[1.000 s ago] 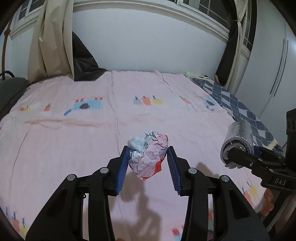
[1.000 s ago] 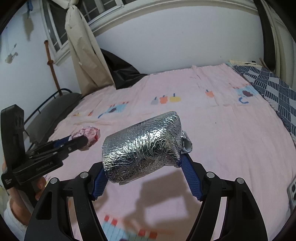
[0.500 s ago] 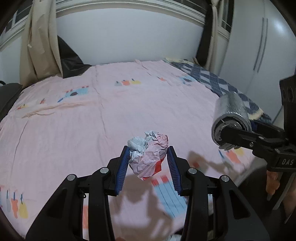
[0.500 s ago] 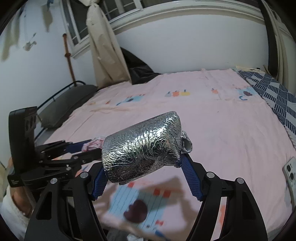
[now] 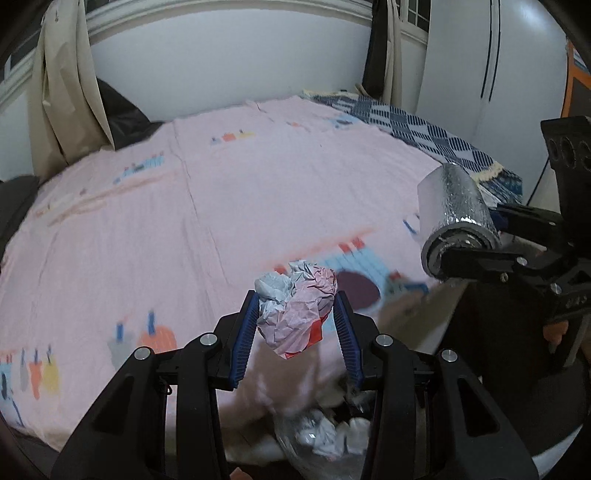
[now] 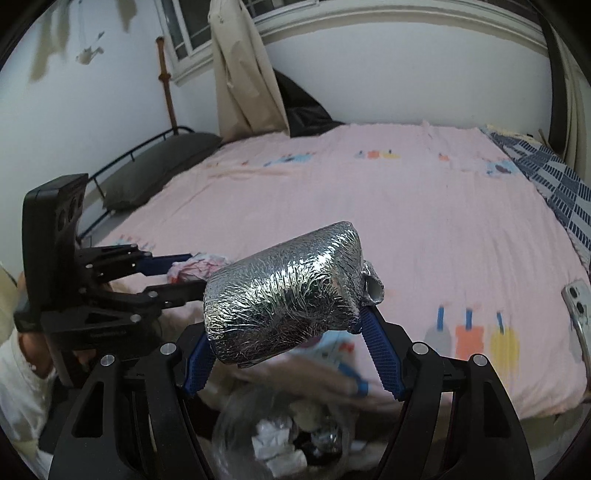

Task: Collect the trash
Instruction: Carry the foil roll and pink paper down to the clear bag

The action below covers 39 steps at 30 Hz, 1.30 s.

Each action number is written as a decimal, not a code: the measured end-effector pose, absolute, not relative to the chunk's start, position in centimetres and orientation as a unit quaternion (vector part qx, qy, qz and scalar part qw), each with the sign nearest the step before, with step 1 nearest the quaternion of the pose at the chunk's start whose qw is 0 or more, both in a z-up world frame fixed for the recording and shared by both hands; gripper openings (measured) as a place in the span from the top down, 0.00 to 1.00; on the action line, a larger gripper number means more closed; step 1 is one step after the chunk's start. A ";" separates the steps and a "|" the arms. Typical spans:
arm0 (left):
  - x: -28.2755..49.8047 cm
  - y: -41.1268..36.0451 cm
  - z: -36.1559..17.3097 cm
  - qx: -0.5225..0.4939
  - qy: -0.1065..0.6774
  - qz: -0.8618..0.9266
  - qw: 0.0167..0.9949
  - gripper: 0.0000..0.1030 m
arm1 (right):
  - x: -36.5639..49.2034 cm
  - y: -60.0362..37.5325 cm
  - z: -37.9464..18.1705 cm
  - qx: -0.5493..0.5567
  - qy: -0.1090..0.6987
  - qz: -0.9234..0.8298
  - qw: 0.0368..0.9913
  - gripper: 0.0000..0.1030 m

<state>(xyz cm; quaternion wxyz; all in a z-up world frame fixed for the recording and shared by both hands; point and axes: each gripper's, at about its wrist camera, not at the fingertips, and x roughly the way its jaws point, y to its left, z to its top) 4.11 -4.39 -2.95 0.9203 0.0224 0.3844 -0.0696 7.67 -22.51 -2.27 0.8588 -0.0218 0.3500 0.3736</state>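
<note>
Carrying trash is the step now. The left gripper [image 5: 295,325] is clenched on a crumpled paper ball [image 5: 297,314], and the right gripper [image 6: 291,350] is grasping a foil-wrapped roll [image 6: 284,291]. Both hang over the near edge of the pink bed [image 5: 240,192]. A clear bag [image 6: 280,443] with trash in it sits just below. Next, I think each gripper must get right over the bag's mouth and let go.

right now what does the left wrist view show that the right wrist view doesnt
Only the left wrist view shows the white wardrobe doors.

Only the right wrist view shows the grey pillow, a phone on the bed and the window.

Both show the crumpled paper ball in the left gripper, the foil-wrapped roll in the right gripper, the pink bedsheet and the trash bag below.
</note>
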 end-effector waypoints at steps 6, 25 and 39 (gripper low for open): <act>2.3 -4.8 -3.2 0.028 0.393 -0.068 0.917 0.59 | 5.9 -22.9 -3.8 -0.038 0.375 0.377 0.846 0.34; -1.2 -6.4 -8.4 0.040 0.512 -0.069 0.856 0.58 | 3.0 -21.0 -7.3 -0.067 0.474 0.400 0.782 0.34; 0.3 -7.5 -15.3 0.028 0.633 -0.069 0.770 0.58 | 4.0 -18.7 -14.1 -0.104 0.586 0.360 0.719 0.34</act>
